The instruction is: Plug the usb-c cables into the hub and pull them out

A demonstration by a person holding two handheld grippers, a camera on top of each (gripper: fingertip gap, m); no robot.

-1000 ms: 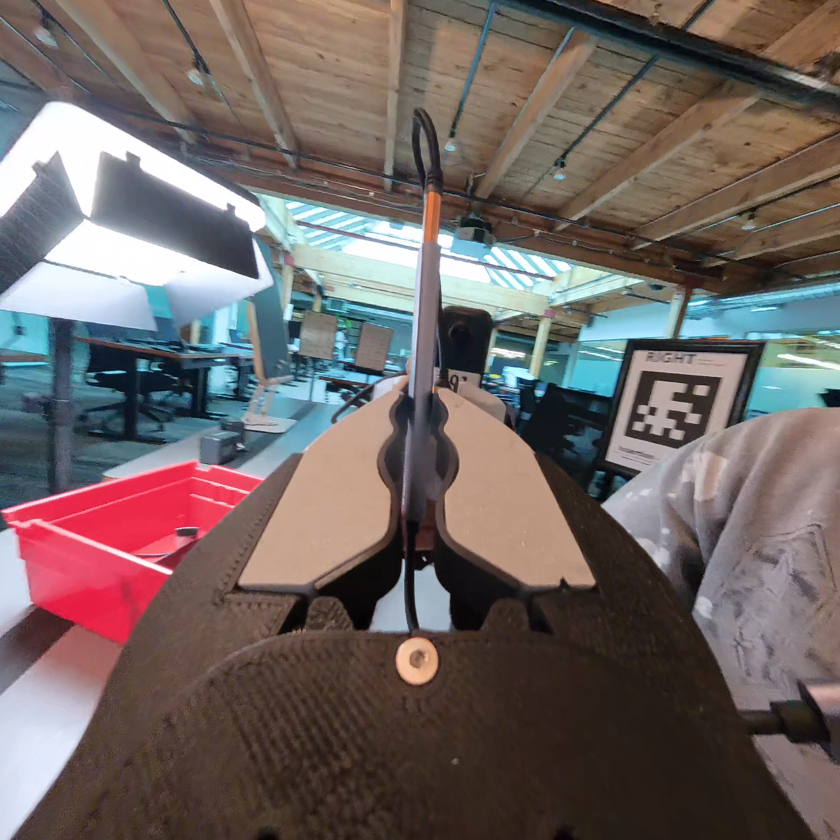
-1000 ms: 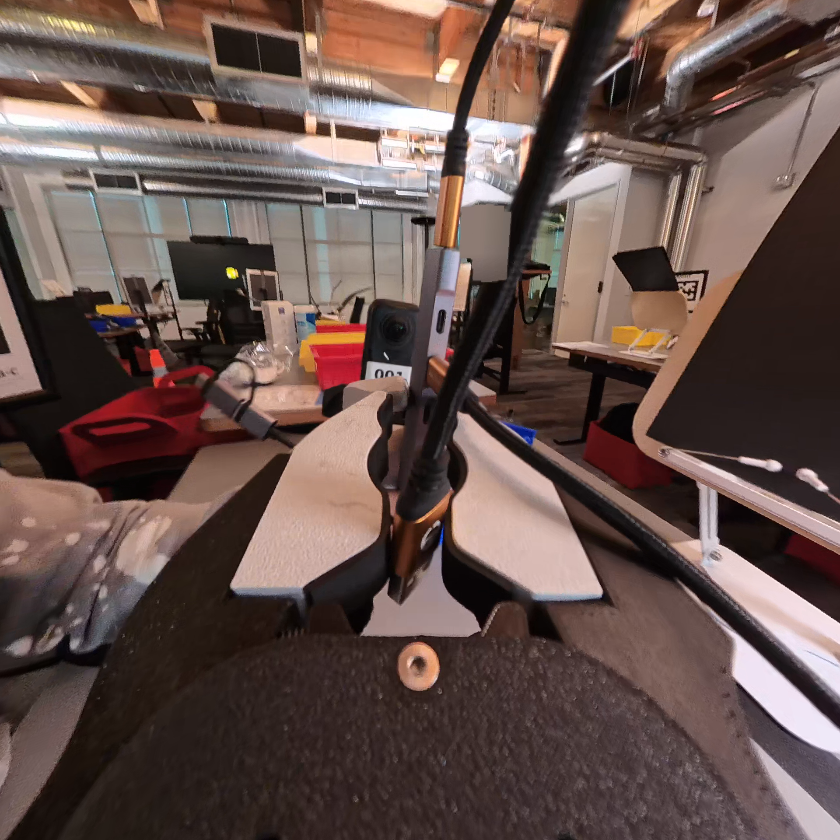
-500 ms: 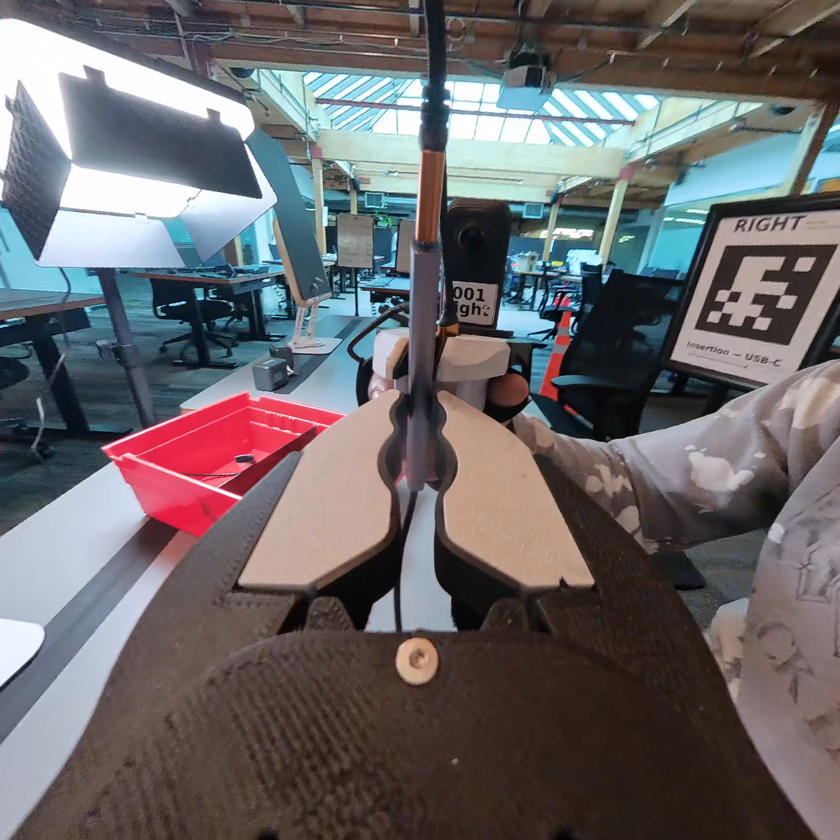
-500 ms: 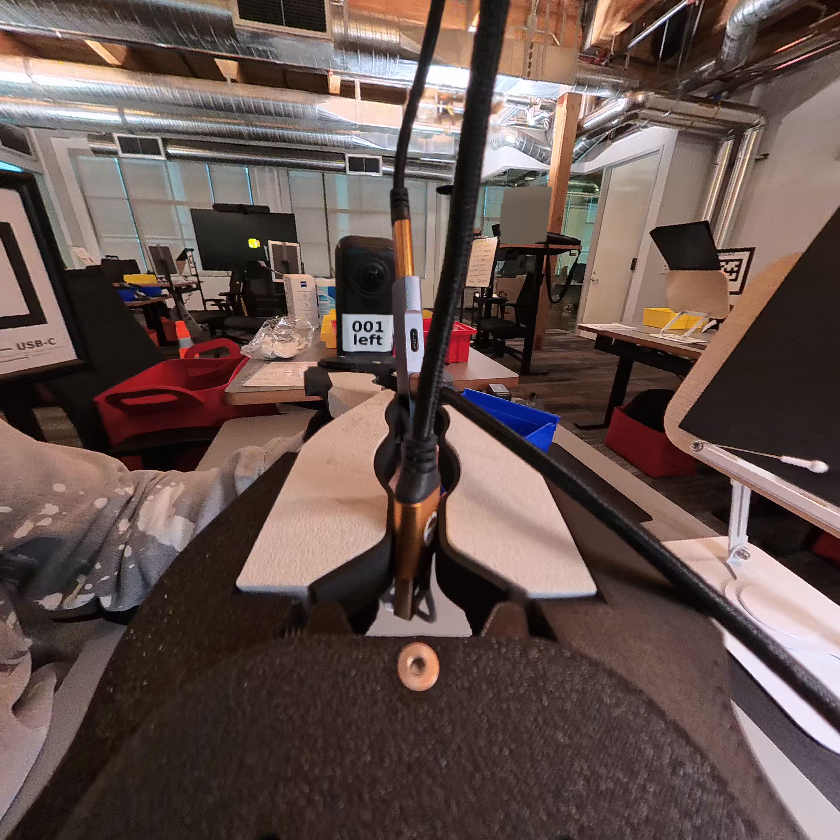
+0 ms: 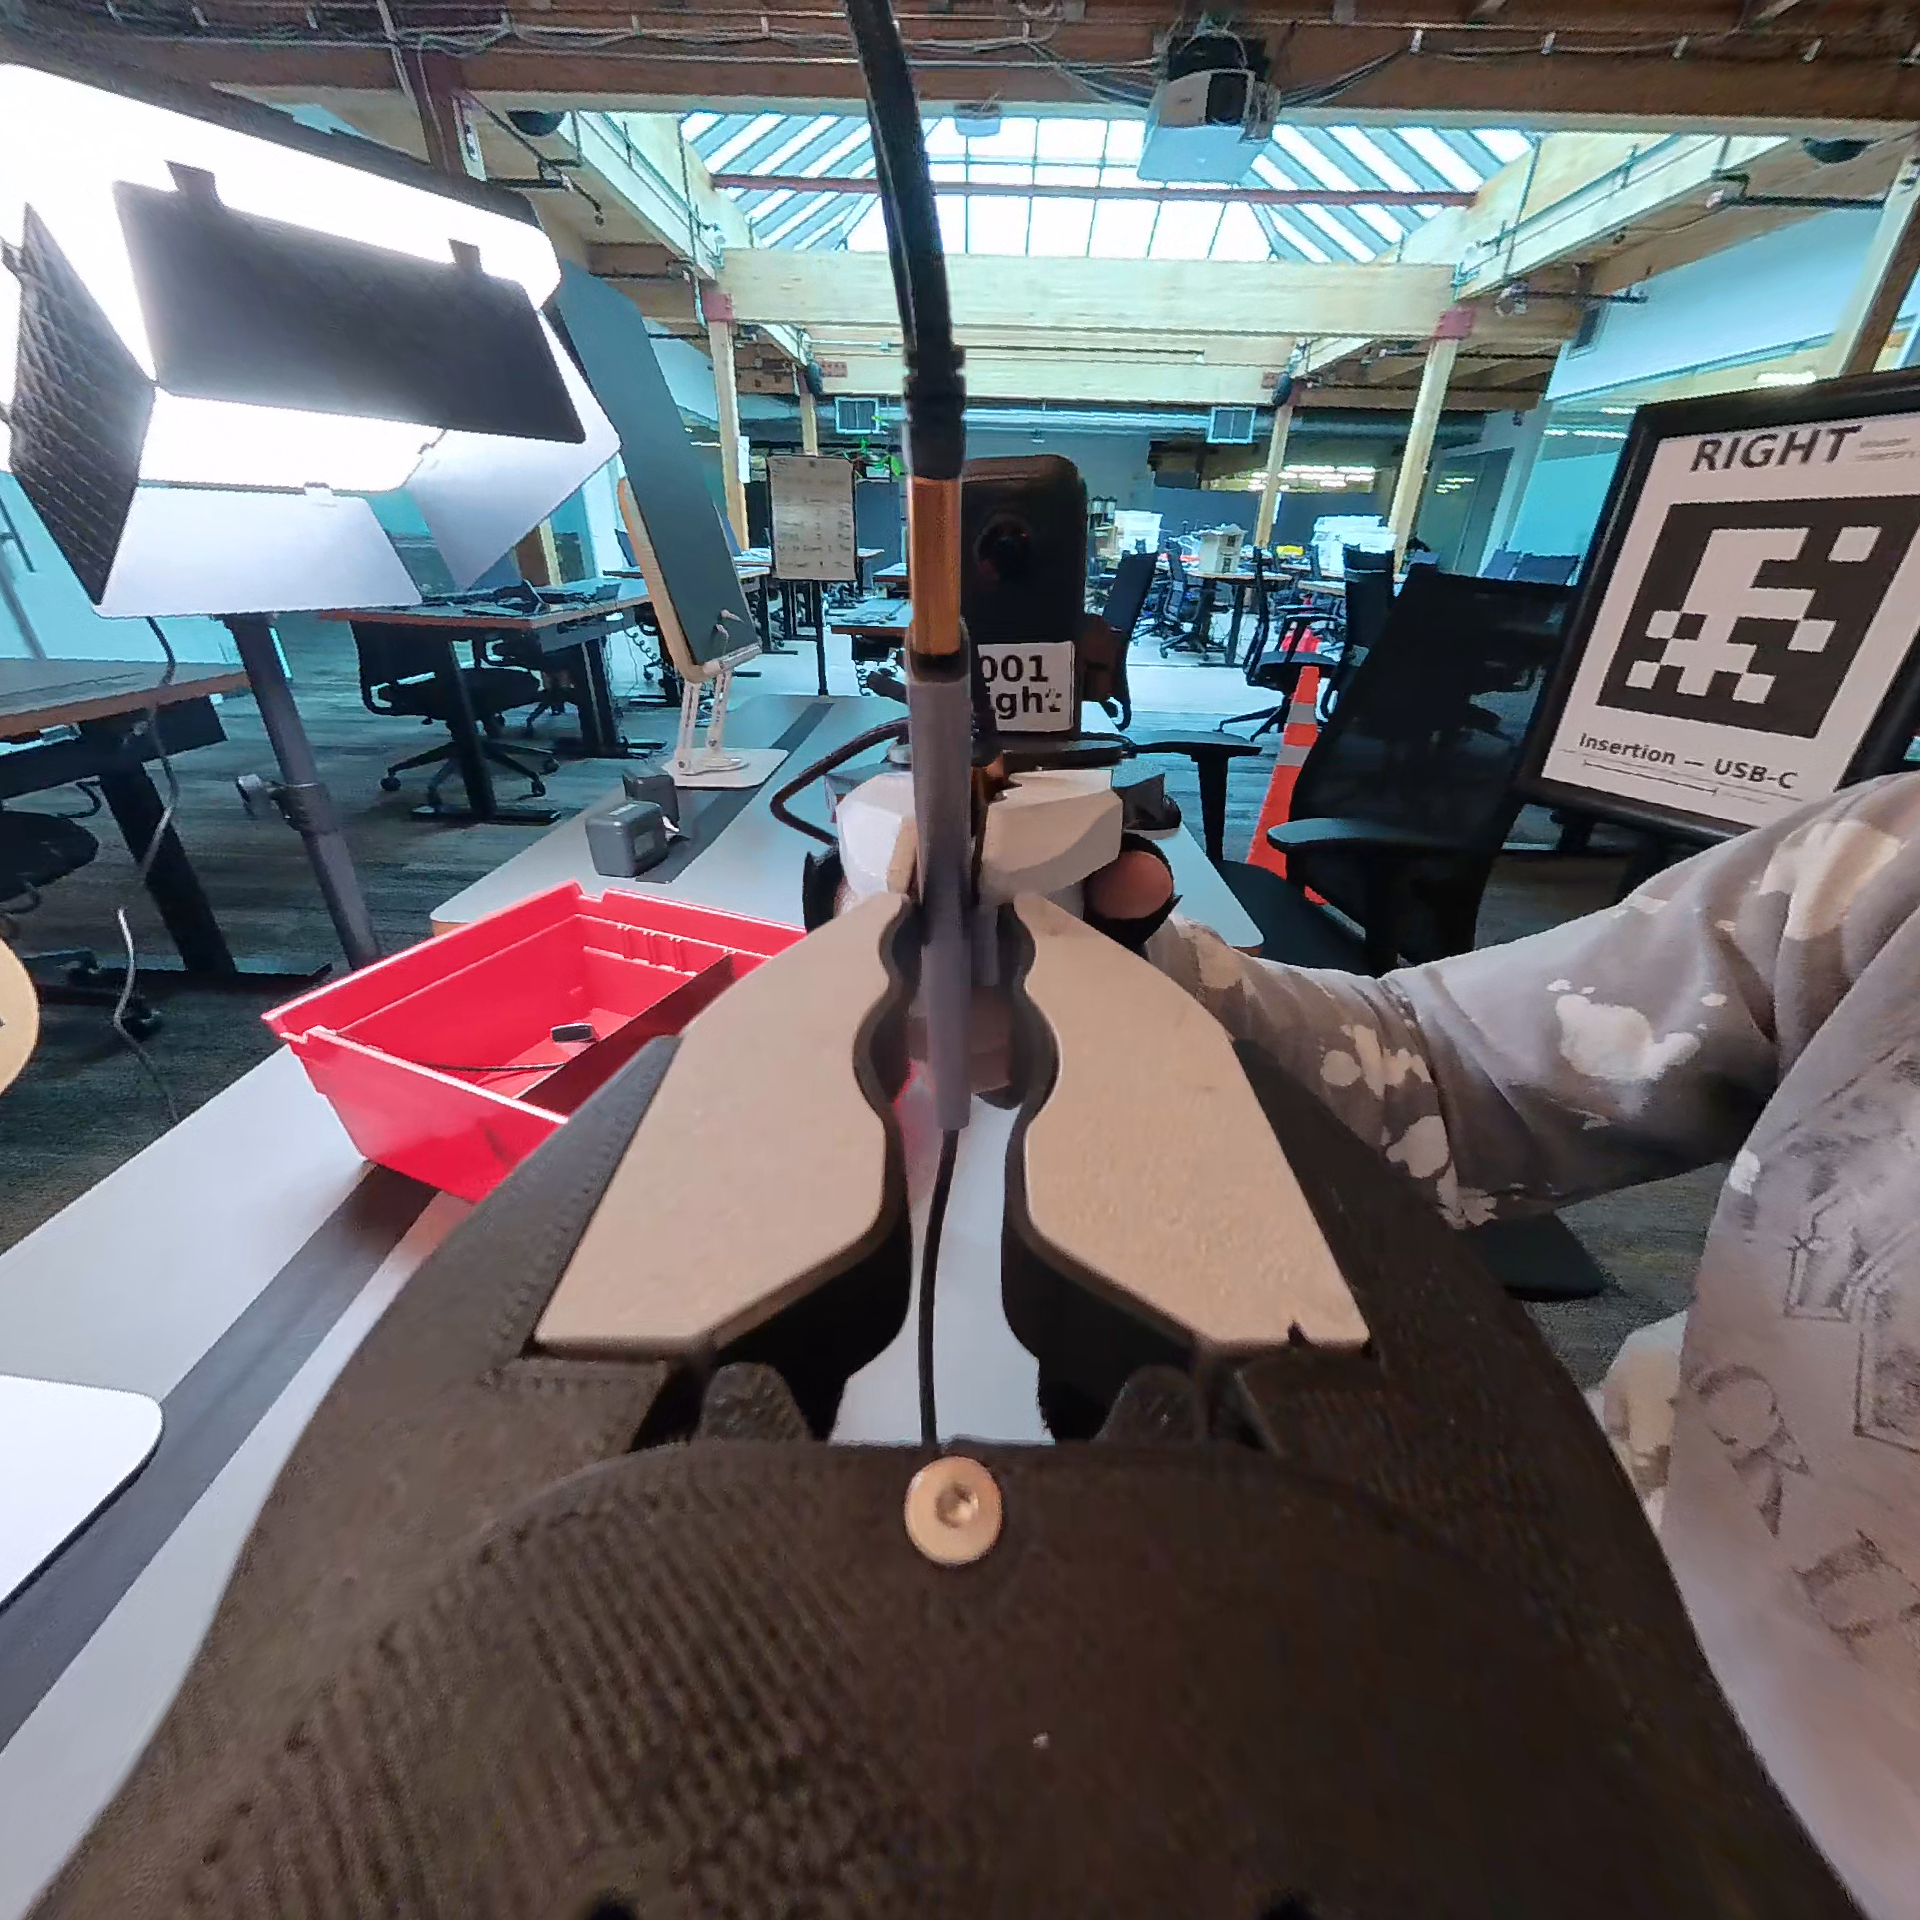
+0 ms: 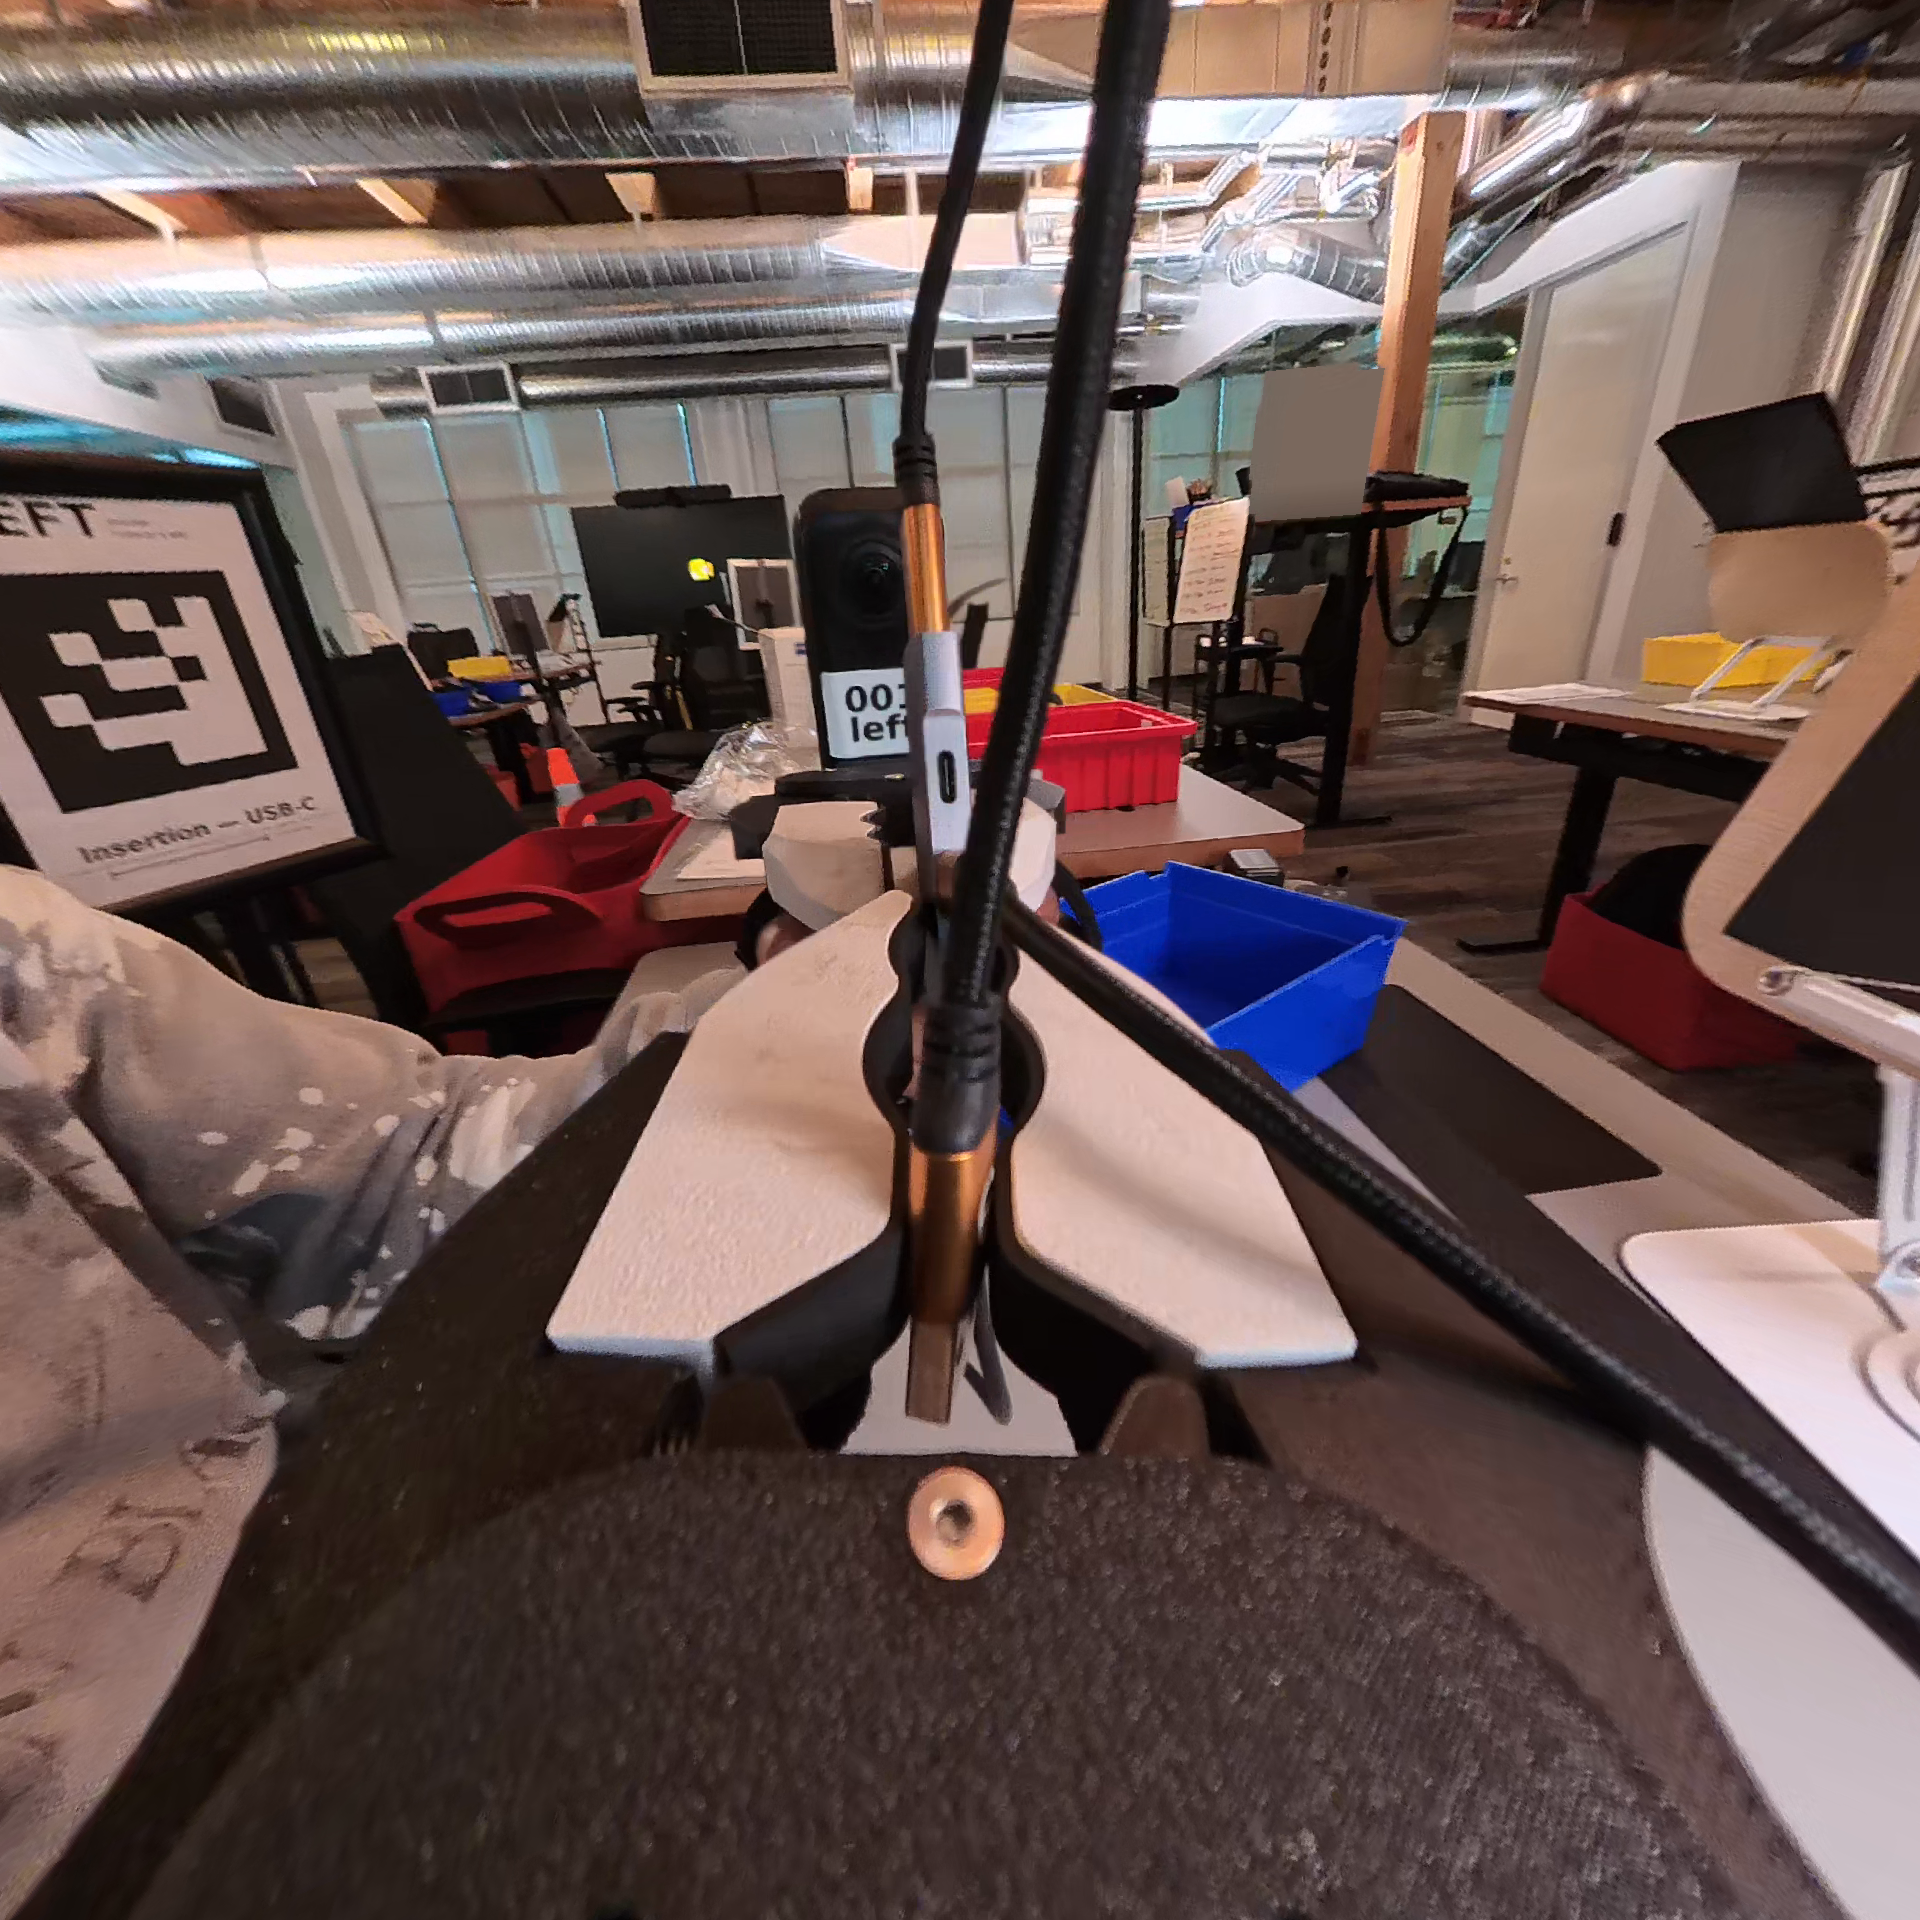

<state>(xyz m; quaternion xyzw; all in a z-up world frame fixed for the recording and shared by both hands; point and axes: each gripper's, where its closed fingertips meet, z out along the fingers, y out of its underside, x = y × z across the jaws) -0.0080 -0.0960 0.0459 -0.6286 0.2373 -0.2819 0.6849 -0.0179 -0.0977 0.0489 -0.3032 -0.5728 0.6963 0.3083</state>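
My left gripper [image 5: 958, 914] is shut on a slim grey hub [image 5: 940, 997] and holds it upright in the air. A gold plug [image 5: 935, 561] on a black cable [image 5: 914, 208] sits in the hub's top end. My right gripper [image 6: 951, 925] is shut on the gold plug [image 6: 943, 1226] of a black braided cable [image 6: 1060, 520], with the metal tip pointing back toward its camera. In the right wrist view the hub [image 6: 940, 727] stands just beyond that cable in the left gripper [image 6: 914, 852], an empty side port [image 6: 943, 774] facing me. The right gripper [image 5: 977, 831] shows close behind the hub.
A red bin [image 5: 499, 997] holding a small cable sits on the white table [image 5: 156, 1247] to the left. A blue bin [image 6: 1247, 956] lies to the right. A person's patterned sleeve [image 5: 1558, 1039] reaches in. Marker boards [image 5: 1756, 613] and a light panel [image 5: 260, 343] stand around. Both grippers' tips are close together, under 4 cm apart.
Both views tilted down from the ceiling. My right jaws closed on the braided cable's plug, which swung from tilted to upright. My left jaws stand slightly wider around the hub.
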